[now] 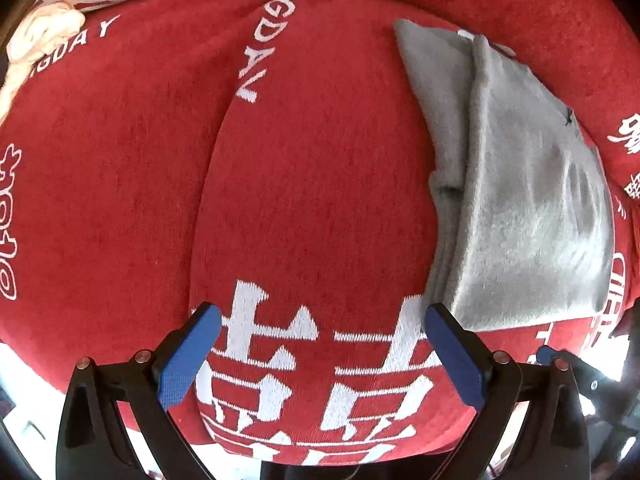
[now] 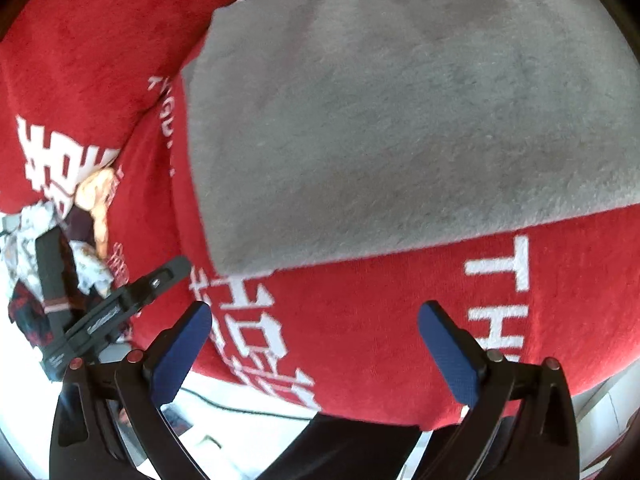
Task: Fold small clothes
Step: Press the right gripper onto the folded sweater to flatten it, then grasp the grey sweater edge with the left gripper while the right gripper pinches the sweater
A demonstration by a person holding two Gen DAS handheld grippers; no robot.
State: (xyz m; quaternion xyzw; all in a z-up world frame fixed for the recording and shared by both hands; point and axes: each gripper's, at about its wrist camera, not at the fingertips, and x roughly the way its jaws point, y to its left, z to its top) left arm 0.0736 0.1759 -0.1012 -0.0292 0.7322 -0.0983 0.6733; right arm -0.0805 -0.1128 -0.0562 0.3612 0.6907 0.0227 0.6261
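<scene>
A grey fleece garment (image 1: pixel 520 184) lies folded in several layers on a red blanket with white lettering (image 1: pixel 300 180), to the right in the left wrist view. My left gripper (image 1: pixel 324 316) hangs open above the bare red blanket, its right blue pad (image 1: pixel 452 356) just beside the garment's near corner, nothing between the fingers. In the right wrist view the grey garment (image 2: pixel 400 112) fills the upper half, its folded edge facing me. Just short of that edge, my right gripper (image 2: pixel 316 312) stands wide open and empty over the red blanket (image 2: pixel 360 320).
A cream-coloured cloth (image 1: pixel 44 36) lies at the far left of the blanket. In the right wrist view, a heap of patterned clothes (image 2: pixel 52 256) sits at the left, with the left gripper's black body (image 2: pixel 116 308) in front of it. A white floor (image 2: pixel 240 416) shows below the blanket's edge.
</scene>
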